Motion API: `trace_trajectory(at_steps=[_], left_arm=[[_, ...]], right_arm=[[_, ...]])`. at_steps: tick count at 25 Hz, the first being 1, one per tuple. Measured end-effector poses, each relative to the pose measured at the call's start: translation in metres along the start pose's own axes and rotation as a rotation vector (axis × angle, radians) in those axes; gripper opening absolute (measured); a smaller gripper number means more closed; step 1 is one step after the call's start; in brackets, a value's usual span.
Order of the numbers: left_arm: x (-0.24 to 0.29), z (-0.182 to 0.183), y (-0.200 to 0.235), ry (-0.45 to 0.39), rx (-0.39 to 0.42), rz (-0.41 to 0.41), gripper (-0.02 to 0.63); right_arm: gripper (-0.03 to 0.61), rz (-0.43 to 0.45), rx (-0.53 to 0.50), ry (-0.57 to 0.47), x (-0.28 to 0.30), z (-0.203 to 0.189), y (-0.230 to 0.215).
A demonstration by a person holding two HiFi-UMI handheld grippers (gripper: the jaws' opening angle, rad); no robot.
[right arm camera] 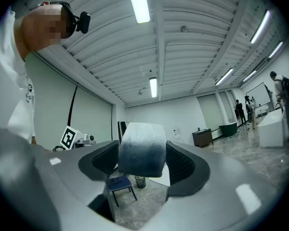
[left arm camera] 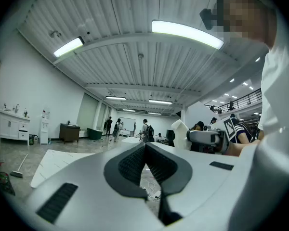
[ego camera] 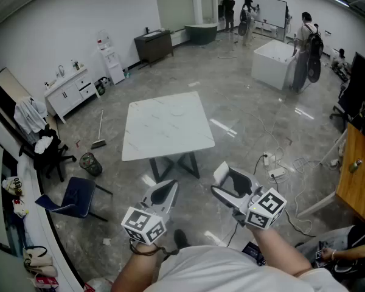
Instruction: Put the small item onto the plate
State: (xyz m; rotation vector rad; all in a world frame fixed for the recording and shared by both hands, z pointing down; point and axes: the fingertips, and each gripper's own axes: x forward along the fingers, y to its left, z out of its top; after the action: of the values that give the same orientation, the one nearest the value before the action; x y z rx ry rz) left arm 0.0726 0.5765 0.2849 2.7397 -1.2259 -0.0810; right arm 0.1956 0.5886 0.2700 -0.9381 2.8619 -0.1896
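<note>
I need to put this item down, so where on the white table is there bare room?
The white table looks bare along its near and left edges. A faint round shape, maybe a plate, sits toward its far right. Cables crowd the floor to its right.

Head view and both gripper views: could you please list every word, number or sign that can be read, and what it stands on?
No words or numbers can be read in any view.
Marker cubes: black-and-white square patterns only, no letters.
White shirt: dark print, too small to read.
</note>
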Motion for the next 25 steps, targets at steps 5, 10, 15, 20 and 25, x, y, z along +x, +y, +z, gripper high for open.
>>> trace_trajectory(at_steps=[5, 10, 15, 20, 25], left_arm=[[0.01, 0.0, 0.008, -0.008, -0.004, -0.002, 0.006], [0.014, -0.003, 0.011, -0.011, -0.009, -0.003, 0.006], [0.018, -0.001, 0.022, -0.011, -0.018, 0.002, 0.006], [0.022, -0.003, 0.037, -0.014, -0.028, 0.004, 0.006], [0.027, -0.005, 0.056, -0.009, -0.038, 0.004, 0.006]], right_arm=[[0.296, 0.001, 0.005, -0.001, 0.007, 0.001, -0.01], [0.296, -0.001, -0.003, 0.006, 0.01, -0.002, -0.013], [0.298, 0.017, 0.0, -0.005, 0.02, -0.002, -0.015], [0.298, 0.009, -0.019, 0.01, 0.033, -0.004, -0.021], [0.298, -0.011, -0.025, 0.031, 0.051, -0.01, -0.032]])
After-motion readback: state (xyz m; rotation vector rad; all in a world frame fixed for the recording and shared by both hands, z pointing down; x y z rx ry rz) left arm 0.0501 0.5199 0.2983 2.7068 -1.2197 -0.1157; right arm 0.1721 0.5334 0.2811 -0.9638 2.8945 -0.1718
